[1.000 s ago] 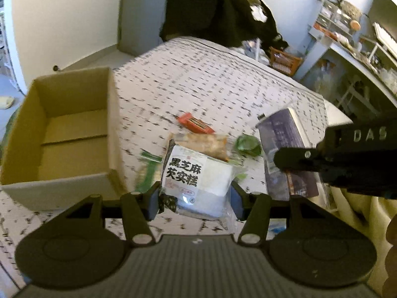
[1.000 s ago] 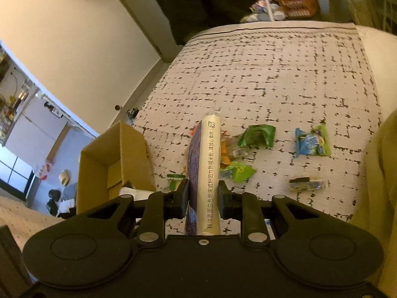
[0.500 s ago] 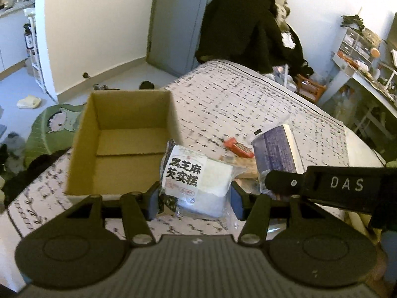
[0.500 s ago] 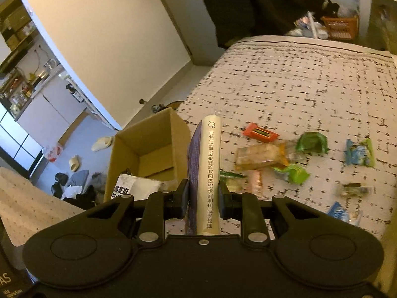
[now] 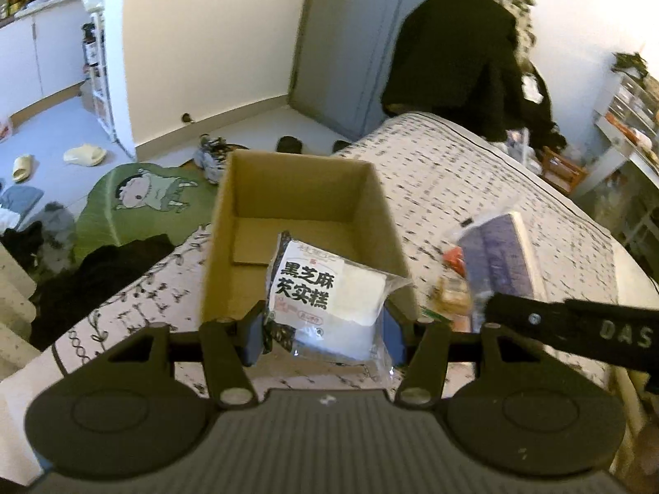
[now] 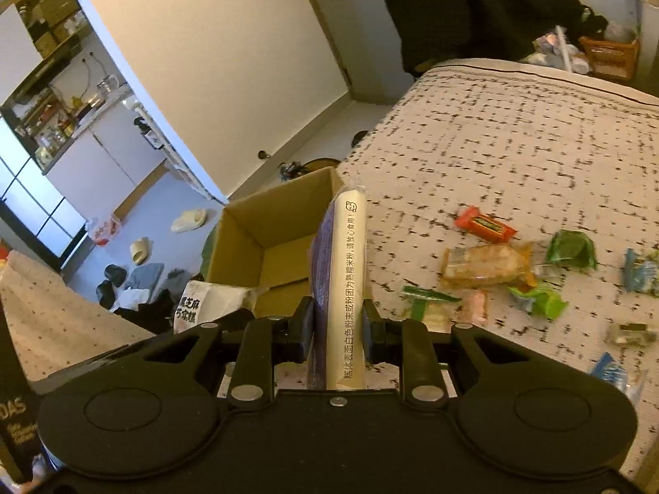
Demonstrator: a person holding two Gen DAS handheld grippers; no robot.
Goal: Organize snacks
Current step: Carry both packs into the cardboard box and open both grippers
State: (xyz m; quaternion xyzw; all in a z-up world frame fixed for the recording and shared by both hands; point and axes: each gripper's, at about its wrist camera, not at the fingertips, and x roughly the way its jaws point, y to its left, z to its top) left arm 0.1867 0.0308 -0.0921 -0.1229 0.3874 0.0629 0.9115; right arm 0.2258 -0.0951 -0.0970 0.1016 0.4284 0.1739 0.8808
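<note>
Both packs hang over the cardboard box [image 5: 296, 210]: left hand-held gripper [image 5: 323, 327] clenches the white sesame-cake pack [image 5: 329, 292], right hand-held gripper [image 6: 337, 327] the purple pack [image 6: 335, 271]; next, lower and release.

- Cardboard box [image 5: 304, 222] is open on top, inside looks bare, so I've got room to drop in.
- Its near wall sits right ahead of my left tool [image 5: 321, 329].
- Loose wrappers [image 6: 486, 265] clutter the bed [image 6: 515, 131] right of the box; far bedspread is free.

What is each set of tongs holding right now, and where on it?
Left tongs: white snack packet, pinched across its near end. Right tongs: purple snack pack, clamped edge-on across its narrow sides, near its lower end.
</note>
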